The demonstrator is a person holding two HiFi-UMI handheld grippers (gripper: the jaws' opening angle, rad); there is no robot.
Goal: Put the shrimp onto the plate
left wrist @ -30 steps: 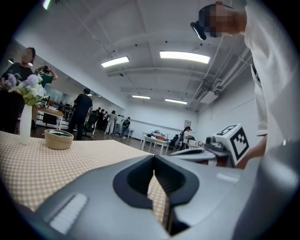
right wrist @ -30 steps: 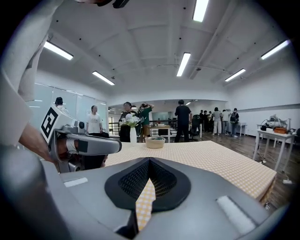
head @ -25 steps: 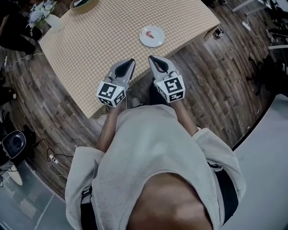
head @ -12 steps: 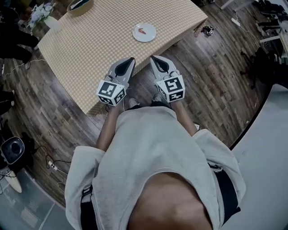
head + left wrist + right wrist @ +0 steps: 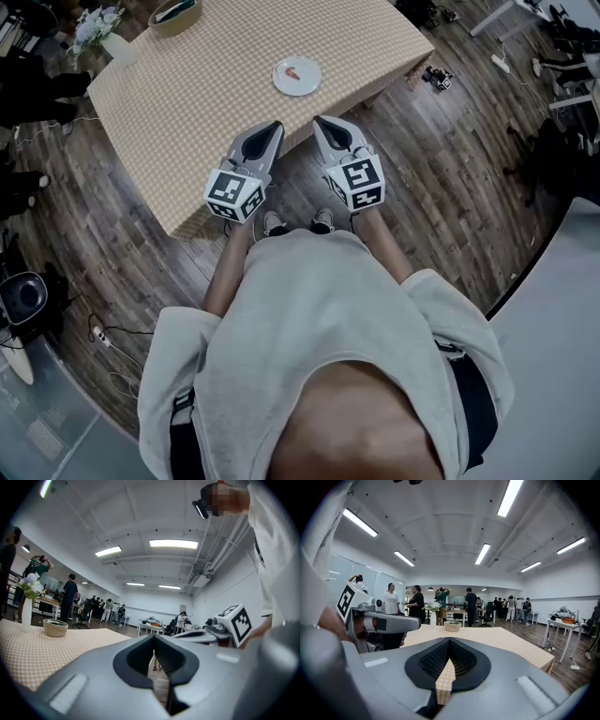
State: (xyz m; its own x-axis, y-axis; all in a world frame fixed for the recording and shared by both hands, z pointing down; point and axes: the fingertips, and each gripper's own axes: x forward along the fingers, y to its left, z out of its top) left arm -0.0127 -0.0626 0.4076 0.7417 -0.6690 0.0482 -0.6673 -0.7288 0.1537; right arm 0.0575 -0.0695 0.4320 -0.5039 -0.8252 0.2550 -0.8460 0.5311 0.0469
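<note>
A small white plate point(image 5: 297, 76) sits on the checked tablecloth near the table's front edge, and a pink shrimp point(image 5: 293, 72) lies on it. Both grippers are held side by side in front of the person's chest, short of the table and above the wooden floor. My left gripper point(image 5: 271, 127) point(image 5: 153, 641) is shut with nothing between its jaws. My right gripper point(image 5: 320, 122) point(image 5: 449, 644) is shut and empty too. Each gripper view shows the other gripper beside it, but neither shows the plate.
The checked table point(image 5: 216, 103) carries a woven bowl point(image 5: 175, 11) point(image 5: 453, 626) and a vase of flowers point(image 5: 98, 28) point(image 5: 28, 592) at its far end. Cables and gear lie on the floor at the right point(image 5: 436, 77). Several people stand in the room's background.
The table and plate have drawn farther off in the head view, and the person's shoes now show below the grippers. Both grippers stay shut, side by side.
</note>
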